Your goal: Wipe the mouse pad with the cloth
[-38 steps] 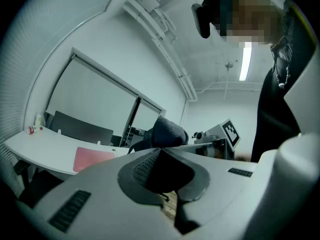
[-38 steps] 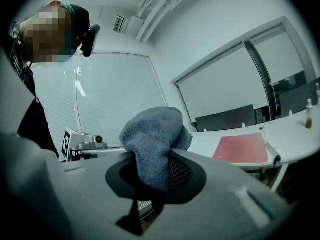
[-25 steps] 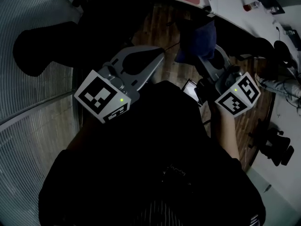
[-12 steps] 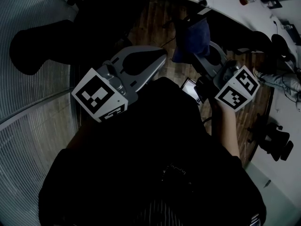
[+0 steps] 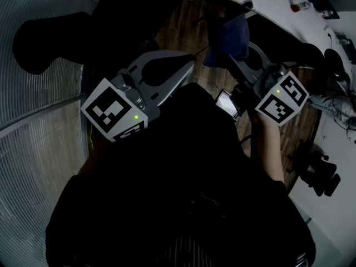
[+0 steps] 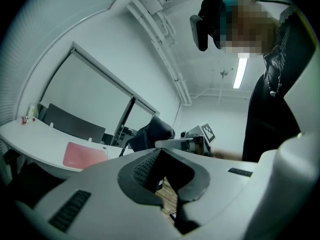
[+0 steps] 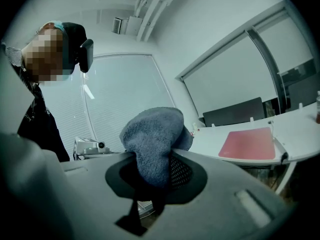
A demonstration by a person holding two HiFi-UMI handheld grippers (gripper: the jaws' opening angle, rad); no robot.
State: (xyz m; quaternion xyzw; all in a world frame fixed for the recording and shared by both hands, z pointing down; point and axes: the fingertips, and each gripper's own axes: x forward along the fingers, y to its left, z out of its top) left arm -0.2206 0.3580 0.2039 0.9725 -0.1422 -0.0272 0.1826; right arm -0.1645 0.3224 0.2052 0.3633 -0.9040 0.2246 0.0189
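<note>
**A:** Head view first: what worries you?

**B:** On the left, my left tongs (image 5: 188, 64) are clenched on nothing and sit idle over the wooden floor (image 5: 183, 21). Next over, my right tongs (image 7: 155, 160) grip the cloth (image 7: 152, 131) only by its lower end, and most of it bulges free above the tips. I judge it could slip out or fold over once I press and drag.

**A:** And the mouse pad?

**B:** The mouse pad (image 7: 248, 143) is red and lies flat by the near edge of the white surface (image 7: 300, 124), well apart from the cloth. Nothing pins it, so a hard stroke might shove it along or off that edge.

**A:** Anything changed in the last half second?

**B:** Little. Both tongs stay raised in front of me. The right one has edged slightly toward the surface, and less of the surface shows at the top.
</note>
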